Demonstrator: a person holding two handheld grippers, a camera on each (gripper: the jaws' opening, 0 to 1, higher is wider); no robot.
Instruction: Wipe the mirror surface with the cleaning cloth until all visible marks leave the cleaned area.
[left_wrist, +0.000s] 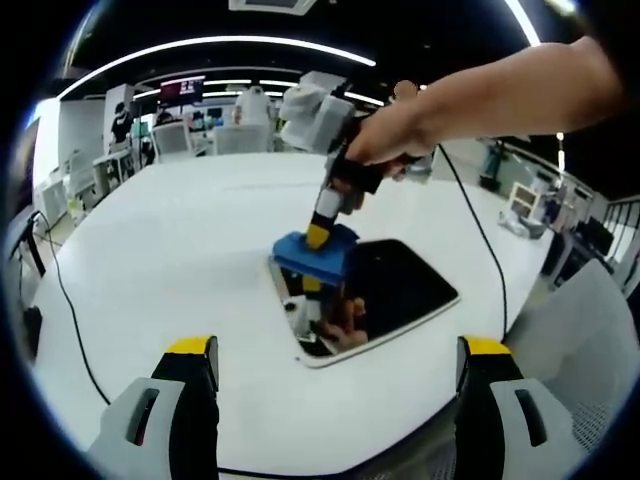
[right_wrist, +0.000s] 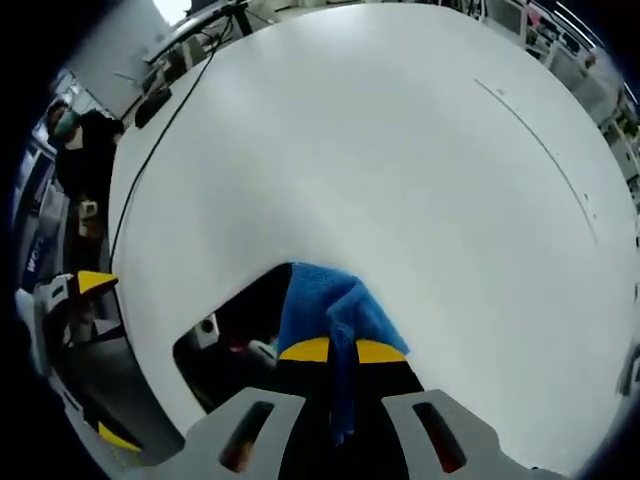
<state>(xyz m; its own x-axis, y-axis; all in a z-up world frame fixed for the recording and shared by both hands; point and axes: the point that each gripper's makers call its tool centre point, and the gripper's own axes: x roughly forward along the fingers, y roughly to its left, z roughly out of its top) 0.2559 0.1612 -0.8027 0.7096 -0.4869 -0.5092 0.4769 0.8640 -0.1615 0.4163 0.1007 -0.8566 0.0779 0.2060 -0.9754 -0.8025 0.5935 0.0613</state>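
While pinched by the right hand-held gripper (right_wrist: 343, 351), cloth (right_wrist: 330, 305) touches mirror (left_wrist: 400, 290).

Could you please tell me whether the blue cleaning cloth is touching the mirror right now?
Touching. In the left gripper view the cloth, held by the right gripper, presses on the mirror, meeting its own reflection.

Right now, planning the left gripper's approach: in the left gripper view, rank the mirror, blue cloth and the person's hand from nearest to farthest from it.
1. Mirror, flat on the table, just ahead.
2. Blue cloth, on the mirror's far-left corner.
3. Person's hand, above, holding the right gripper.
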